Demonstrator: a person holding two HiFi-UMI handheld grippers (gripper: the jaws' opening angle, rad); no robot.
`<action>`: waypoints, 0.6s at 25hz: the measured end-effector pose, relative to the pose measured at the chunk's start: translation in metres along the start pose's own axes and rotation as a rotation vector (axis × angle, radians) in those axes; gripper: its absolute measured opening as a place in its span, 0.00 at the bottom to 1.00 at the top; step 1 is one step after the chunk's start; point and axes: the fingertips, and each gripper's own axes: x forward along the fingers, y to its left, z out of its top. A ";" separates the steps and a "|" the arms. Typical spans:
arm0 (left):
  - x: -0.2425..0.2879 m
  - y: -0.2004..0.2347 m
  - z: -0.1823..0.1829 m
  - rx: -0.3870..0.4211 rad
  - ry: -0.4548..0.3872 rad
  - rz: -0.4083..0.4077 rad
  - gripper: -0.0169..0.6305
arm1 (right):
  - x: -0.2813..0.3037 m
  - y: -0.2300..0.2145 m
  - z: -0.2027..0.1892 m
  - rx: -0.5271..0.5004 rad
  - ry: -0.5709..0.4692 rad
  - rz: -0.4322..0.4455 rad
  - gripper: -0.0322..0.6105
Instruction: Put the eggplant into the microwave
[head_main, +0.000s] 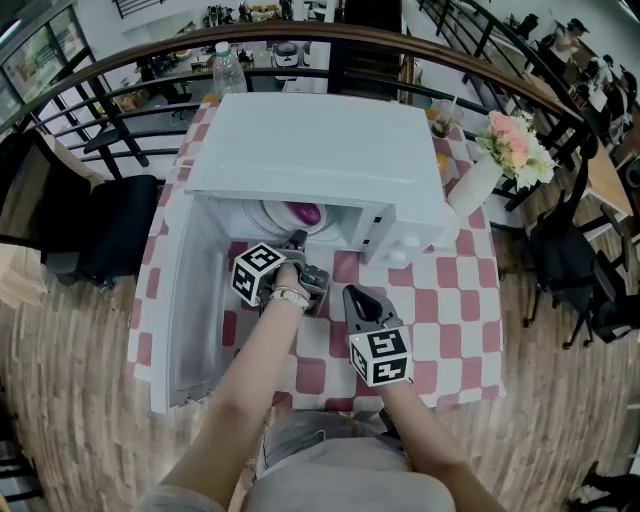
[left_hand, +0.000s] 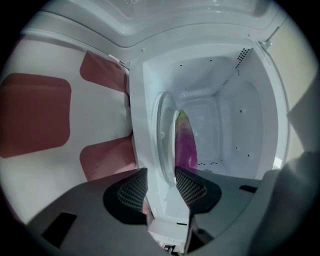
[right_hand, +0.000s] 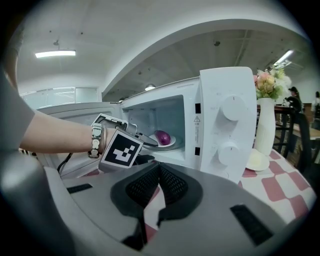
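Pale wood-plank floor (head_main: 70, 400) under a red-and-white checked tablecloth (head_main: 455, 335), fenced behind by a dark curved railing (head_main: 120, 75). Black chair (head_main: 110, 230) just left of the cloth, more black chairs (head_main: 575, 275) to its right, cluttered desks (head_main: 250, 15) beyond the railing. Overhead, white ceiling (right_hand: 150, 30) with a lit strip light (right_hand: 55, 53), glass partitions (right_hand: 60, 95) far back.
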 end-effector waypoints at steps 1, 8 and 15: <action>0.002 0.000 0.001 -0.002 0.005 0.004 0.28 | 0.001 0.000 0.000 0.000 -0.001 0.000 0.09; 0.007 0.000 0.001 -0.014 0.031 0.042 0.32 | 0.005 0.005 -0.001 0.007 0.006 0.006 0.09; 0.003 -0.002 0.000 -0.013 0.036 0.004 0.37 | 0.006 0.008 0.000 -0.006 -0.001 0.004 0.09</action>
